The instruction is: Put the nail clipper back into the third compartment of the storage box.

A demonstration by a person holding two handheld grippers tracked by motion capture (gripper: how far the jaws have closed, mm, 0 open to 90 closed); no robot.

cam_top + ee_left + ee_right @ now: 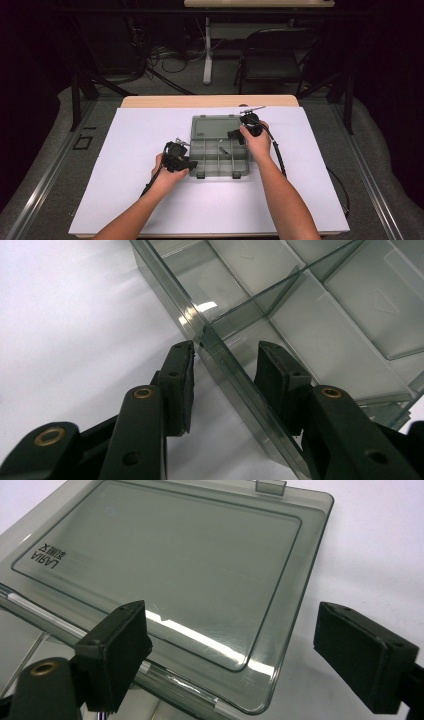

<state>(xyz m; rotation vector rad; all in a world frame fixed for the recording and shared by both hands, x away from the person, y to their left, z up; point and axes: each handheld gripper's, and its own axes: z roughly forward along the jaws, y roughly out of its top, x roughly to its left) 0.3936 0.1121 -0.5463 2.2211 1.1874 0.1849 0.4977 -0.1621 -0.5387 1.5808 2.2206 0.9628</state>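
I am working on the organizer box (219,152), a clear smoke-tinted plastic case lying open near the middle of the white sheet (130,200) that is covering the table. Its tray, split by thin dividers into small compartments, is sitting on my side, and its flat lid (165,570) is lying folded back on the far side, with a small latch tab on its outer edge.

I am bracing the box with the left gripper (225,365) at the tray's left wall: one jaw is sitting outside that wall, the other inside the nearest compartment. They are straddling it and standing apart, not yet pressing on it. To do this well, I judge I should be closing squarely across the wall, beside the divider, and gently, since thin plastic could flex or slide.

The right gripper (230,645) is hovering at the box's right rear corner, jaws wide apart over the lid's corner by the hinge, holding nothing.
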